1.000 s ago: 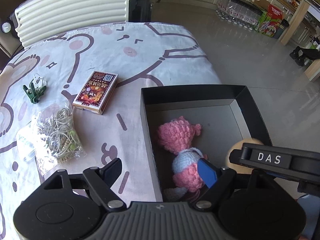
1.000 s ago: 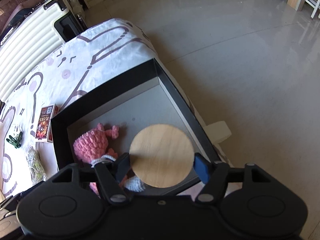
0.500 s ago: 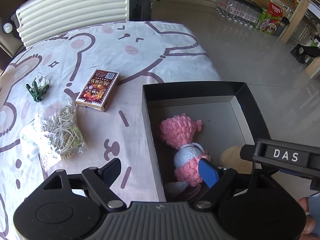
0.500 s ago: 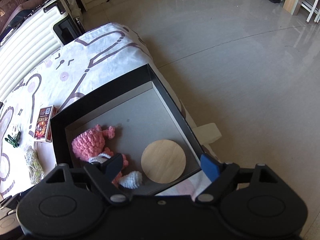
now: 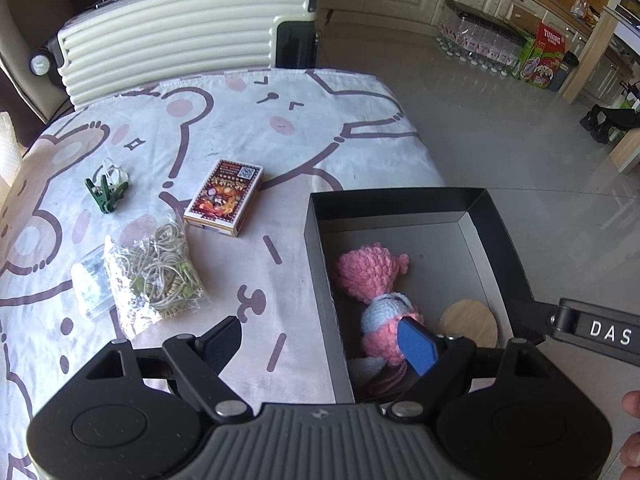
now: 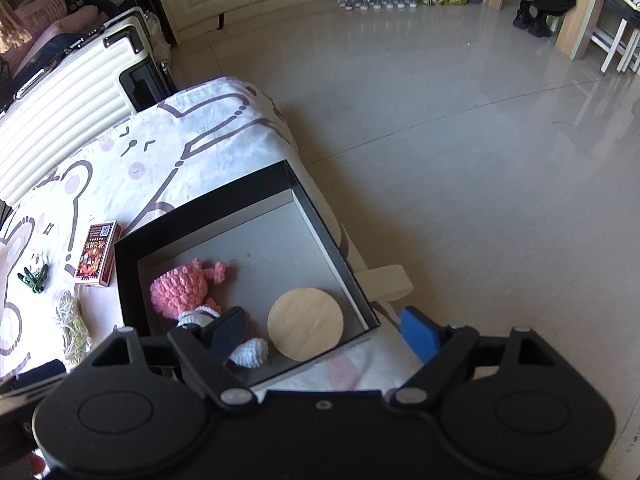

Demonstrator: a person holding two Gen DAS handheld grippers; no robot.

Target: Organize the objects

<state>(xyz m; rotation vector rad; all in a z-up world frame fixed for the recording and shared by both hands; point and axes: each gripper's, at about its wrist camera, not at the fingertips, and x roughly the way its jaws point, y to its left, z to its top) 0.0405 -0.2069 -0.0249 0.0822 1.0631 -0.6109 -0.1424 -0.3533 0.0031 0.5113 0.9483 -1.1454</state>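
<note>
A black open box (image 5: 316, 216) (image 6: 208, 216) sits at the right end of the cloth-covered table. Inside it lie a pink and blue crocheted doll (image 5: 368, 272) (image 6: 180, 292) and a round wooden disc (image 5: 468, 322) (image 6: 306, 322) flat on the floor at the near right corner. My right gripper (image 6: 324, 332) hangs open above the disc, touching nothing. My left gripper (image 5: 320, 342) is open and empty, straddling the box's left wall from above. On the cloth lie a card pack (image 5: 224, 196) (image 6: 96, 252), green clips (image 5: 106, 194), a bag of cords (image 5: 160, 272) and a small clear case (image 5: 90, 284).
A cream ribbed suitcase (image 5: 180, 32) (image 6: 68, 96) stands behind the table's far edge. The table drops off to a tiled floor (image 6: 460, 160) on the right. The right gripper's housing (image 5: 600, 334) juts in just right of the box. Bottles and cartons (image 5: 500, 52) line the far wall.
The right gripper opened and let go of the wooden disc, which now lies in the box. Both grippers have risen, so box and table look smaller.
</note>
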